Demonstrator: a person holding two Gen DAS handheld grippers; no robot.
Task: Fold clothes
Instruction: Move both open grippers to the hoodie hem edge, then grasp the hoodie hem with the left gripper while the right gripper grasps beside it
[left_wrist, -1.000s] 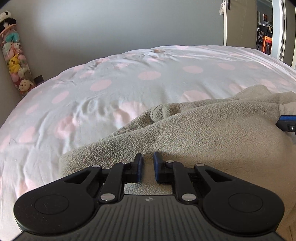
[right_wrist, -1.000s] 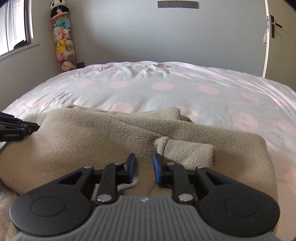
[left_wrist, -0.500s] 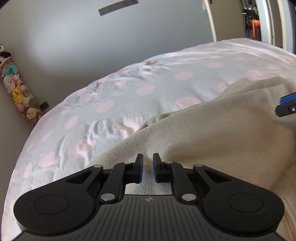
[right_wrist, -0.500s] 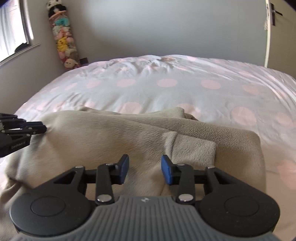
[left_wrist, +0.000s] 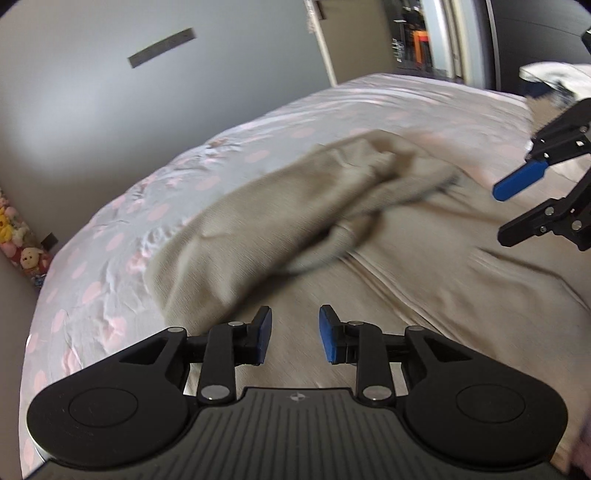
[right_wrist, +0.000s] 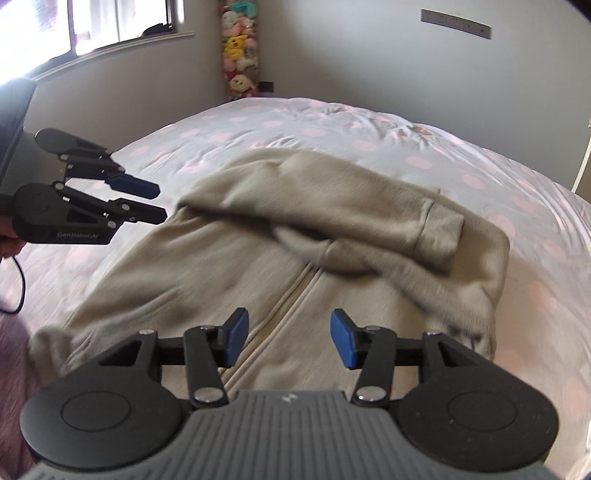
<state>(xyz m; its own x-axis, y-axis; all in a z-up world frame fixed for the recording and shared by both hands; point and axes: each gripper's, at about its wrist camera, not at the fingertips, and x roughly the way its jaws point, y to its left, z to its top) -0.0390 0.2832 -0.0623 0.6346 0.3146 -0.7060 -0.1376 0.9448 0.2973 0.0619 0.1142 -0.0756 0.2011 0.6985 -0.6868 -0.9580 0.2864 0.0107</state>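
Observation:
A beige fleece zip jacket (left_wrist: 388, 251) lies on the bed, its front zip facing up and both sleeves folded across the chest; it also shows in the right wrist view (right_wrist: 303, 258). My left gripper (left_wrist: 294, 334) is open and empty, raised above the jacket's lower left part. My right gripper (right_wrist: 289, 334) is open and empty above the zip. Each gripper shows in the other's view: the right gripper (left_wrist: 517, 206) at the right edge, the left gripper (right_wrist: 157, 201) at the left.
The bed has a pale cover with pink dots (right_wrist: 332, 125). A hanging column of plush toys (right_wrist: 238, 62) is in the far corner by a window (right_wrist: 92, 22). A doorway (left_wrist: 417, 40) and other laundry (left_wrist: 554, 74) lie beyond the bed's right side.
Both grippers let go of the jacket, opened, and pulled up and back. The upper part with the sleeves now lies folded over on the bed.

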